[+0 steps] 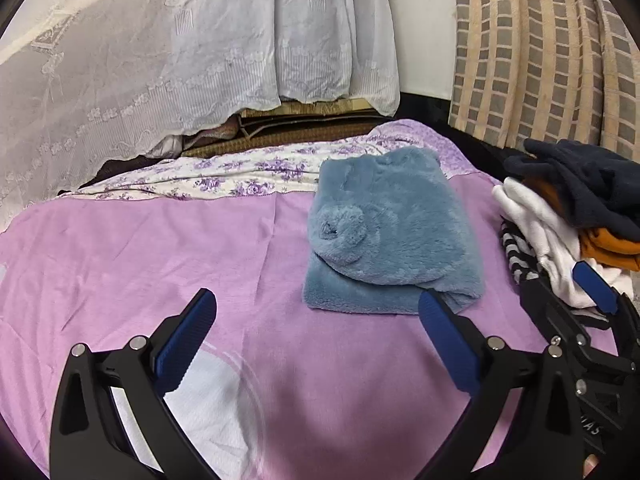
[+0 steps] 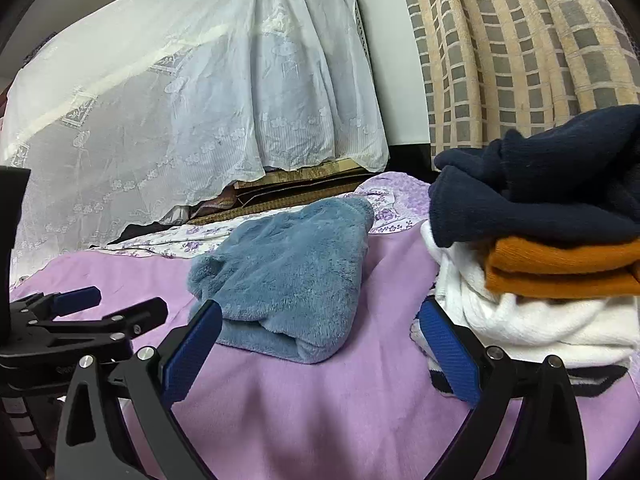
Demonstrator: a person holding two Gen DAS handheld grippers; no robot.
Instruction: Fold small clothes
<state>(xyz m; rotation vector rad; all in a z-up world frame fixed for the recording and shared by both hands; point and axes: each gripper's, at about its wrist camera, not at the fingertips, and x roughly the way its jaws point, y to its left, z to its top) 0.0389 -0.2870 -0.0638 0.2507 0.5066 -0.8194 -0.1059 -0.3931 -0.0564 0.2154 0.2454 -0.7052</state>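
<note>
My left claw [image 1: 318, 312] is released, its blue pads spread wide and empty, hanging low over the pink bedsheet [image 1: 160, 248]. My right claw [image 2: 320, 328] is spread the same way with nothing between its pads. In the left wrist view the right claw shows at the right edge, close against the pile of clothes; in the right wrist view the left claw sits at the left edge, low over the sheet.

Just ahead of both claws lies the blue fleece garment [image 1: 388, 232], folded into a thick, roughly rectangular bundle flat on the bed. One fuzzy cuff or rolled edge curls on top near its left side. Its near edge lies just beyond the left claw's right pad [image 1: 444, 332], though I cannot tell whether they touch.

To the right of the fleece sits the stack of folded clothes [image 2: 552, 272]: a navy knit piece [image 2: 540, 200] on top, an orange piece [image 2: 560, 268] under it, a white ribbed piece [image 2: 520, 320] below that, and a black-and-white striped item [image 1: 518, 252] at the bottom. The right claw's right pad [image 2: 448, 348] is just beside the stack's lower edge.

Farther back, a floral purple-and-white cloth [image 1: 240, 172] lies along the far edge of the bed. Behind it hang a white lace curtain [image 1: 160, 60] and, to the right, a checked beige-and-grey curtain [image 1: 540, 52].
</note>
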